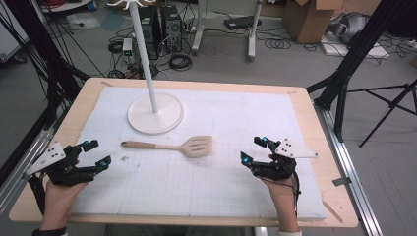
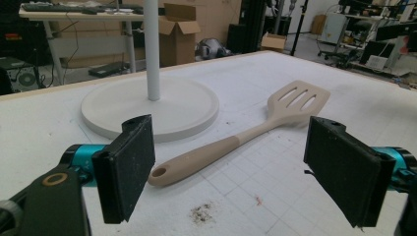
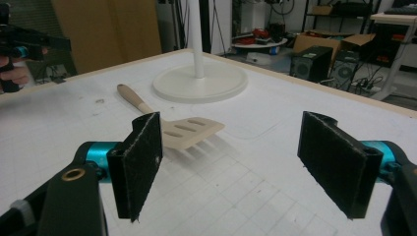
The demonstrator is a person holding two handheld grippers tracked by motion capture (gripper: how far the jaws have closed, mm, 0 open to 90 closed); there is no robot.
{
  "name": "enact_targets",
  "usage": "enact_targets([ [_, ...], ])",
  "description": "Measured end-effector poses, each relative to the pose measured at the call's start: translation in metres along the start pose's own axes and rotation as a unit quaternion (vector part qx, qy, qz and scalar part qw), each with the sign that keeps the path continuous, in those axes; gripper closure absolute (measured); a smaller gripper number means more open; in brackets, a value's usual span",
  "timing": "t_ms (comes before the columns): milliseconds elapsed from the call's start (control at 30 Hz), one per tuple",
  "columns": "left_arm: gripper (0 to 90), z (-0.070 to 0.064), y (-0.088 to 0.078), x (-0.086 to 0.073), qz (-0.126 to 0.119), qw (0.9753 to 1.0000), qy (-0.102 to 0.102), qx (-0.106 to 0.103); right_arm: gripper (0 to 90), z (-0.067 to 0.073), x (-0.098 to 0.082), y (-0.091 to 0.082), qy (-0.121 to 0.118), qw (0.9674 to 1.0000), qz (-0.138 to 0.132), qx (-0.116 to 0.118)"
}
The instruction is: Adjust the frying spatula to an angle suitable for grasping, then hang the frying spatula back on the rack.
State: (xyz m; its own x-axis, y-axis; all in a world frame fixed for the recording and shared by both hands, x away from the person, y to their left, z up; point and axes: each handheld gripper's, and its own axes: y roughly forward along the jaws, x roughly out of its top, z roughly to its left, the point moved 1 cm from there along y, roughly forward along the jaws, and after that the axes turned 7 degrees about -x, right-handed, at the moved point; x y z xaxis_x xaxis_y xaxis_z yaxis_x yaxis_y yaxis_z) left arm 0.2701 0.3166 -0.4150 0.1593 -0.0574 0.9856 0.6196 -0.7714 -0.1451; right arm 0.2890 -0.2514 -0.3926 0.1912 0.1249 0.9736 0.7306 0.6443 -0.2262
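Note:
A beige slotted spatula (image 1: 172, 145) lies flat on the white gridded mat, handle to the left and blade to the right. My left gripper (image 1: 96, 153) rests at the mat's left edge, open and empty, a short way from the handle end. In the left gripper view the spatula (image 2: 236, 140) lies ahead between the wide-apart jaws of that gripper (image 2: 236, 172). My right gripper (image 1: 254, 149) hovers open to the right of the blade, apart from it. The right gripper view has the spatula (image 3: 172, 128) just beyond the left jaw, with my right gripper (image 3: 241, 167) holding nothing.
A white stand with a round base (image 1: 155, 114) and a tall pole stands behind the spatula. The mat (image 1: 226, 187) covers a wooden table (image 1: 78, 105). Cables, computer cases and boxes lie on the floor beyond. A small dark smudge (image 2: 201, 212) marks the mat near my left gripper.

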Motion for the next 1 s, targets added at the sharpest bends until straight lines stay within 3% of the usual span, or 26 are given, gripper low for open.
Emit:
enact_targets([
  [400, 19.7, -0.002, 0.001, 0.001, 0.001, 1.0000, 0.001, -0.006, 23.8, -0.002, 0.008, 0.013, -0.004, 0.9999, 0.006, 0.014],
  [667, 19.7, -0.003, 0.000, 0.001, 0.004, 1.0000, 0.000, -0.008, 23.3, 0.011, 0.026, 0.045, -0.027, 0.9981, 0.028, 0.048],
  [767, 19.7, -0.003, 0.001, 0.000, 0.005, 0.9999, 0.000, -0.010, 22.6, 0.020, 0.036, 0.065, -0.039, 0.9956, 0.041, 0.075],
  [833, 19.7, -0.003, 0.001, 0.000, 0.006, 0.9999, -0.001, -0.012, 21.9, 0.022, 0.038, 0.069, -0.040, 0.9952, 0.044, 0.077],
  [900, 19.7, -0.003, 0.000, 0.000, 0.007, 0.9999, -0.002, -0.012, 20.7, 0.029, 0.043, 0.086, -0.047, 0.9927, 0.060, 0.093],
  [1000, 19.7, -0.002, 0.000, 0.000, 0.007, 0.9999, -0.002, -0.013, 20.6, 0.034, 0.046, 0.096, -0.049, 0.9908, 0.072, 0.104],
])
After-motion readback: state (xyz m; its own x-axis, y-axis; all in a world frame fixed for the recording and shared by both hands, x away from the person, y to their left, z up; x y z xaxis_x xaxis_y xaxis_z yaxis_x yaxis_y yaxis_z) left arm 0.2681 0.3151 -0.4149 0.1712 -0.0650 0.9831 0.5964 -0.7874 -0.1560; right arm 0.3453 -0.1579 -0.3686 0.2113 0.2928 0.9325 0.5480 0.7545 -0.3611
